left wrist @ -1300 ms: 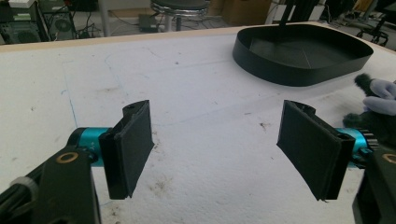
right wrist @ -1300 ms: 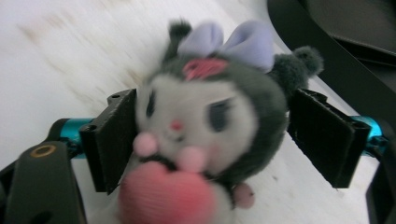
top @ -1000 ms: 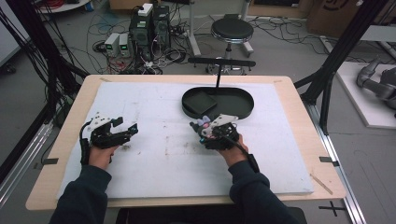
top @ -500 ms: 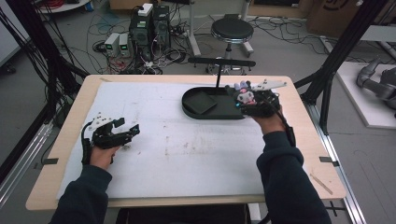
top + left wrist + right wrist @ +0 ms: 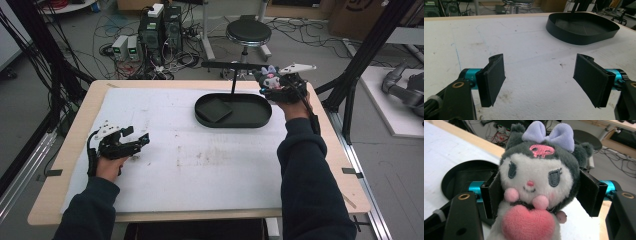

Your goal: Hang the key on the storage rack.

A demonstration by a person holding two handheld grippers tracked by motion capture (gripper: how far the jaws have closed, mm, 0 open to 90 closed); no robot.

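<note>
The right gripper [image 5: 539, 190] has its two black jaws pressed against the sides of a plush toy's [image 5: 536, 175] head, so the toy sits clamped between them. The toy is a dark grey and white character doll with a lilac bow on top, a pink skull mark on its forehead, pink cheeks and a pink heart held at its chest; it faces the camera of the right gripper view, upright. In the high view the right gripper [image 5: 272, 82] is held up at the far right corner of the tabletop [image 5: 65, 150], with the plush toy [image 5: 270, 78] at its tip, just past the right end of the black oval tray [image 5: 250, 121]. From that height it cannot be told whether the toy touches the tray's rim.

The tray lies near the far edge of the tabletop, right of the middle, on the white mat [image 5: 200, 160] that covers most of the wood. A flat dark square piece [image 5: 214, 110] lies in the tray's left half.

The left gripper [image 5: 540, 77] has its jaws spread wide apart, with nothing between them but bare white mat. In the high view the left gripper [image 5: 137, 142] rests low near the left edge of the tabletop, pointing right, well apart from the tray [image 5: 584, 28].
</note>
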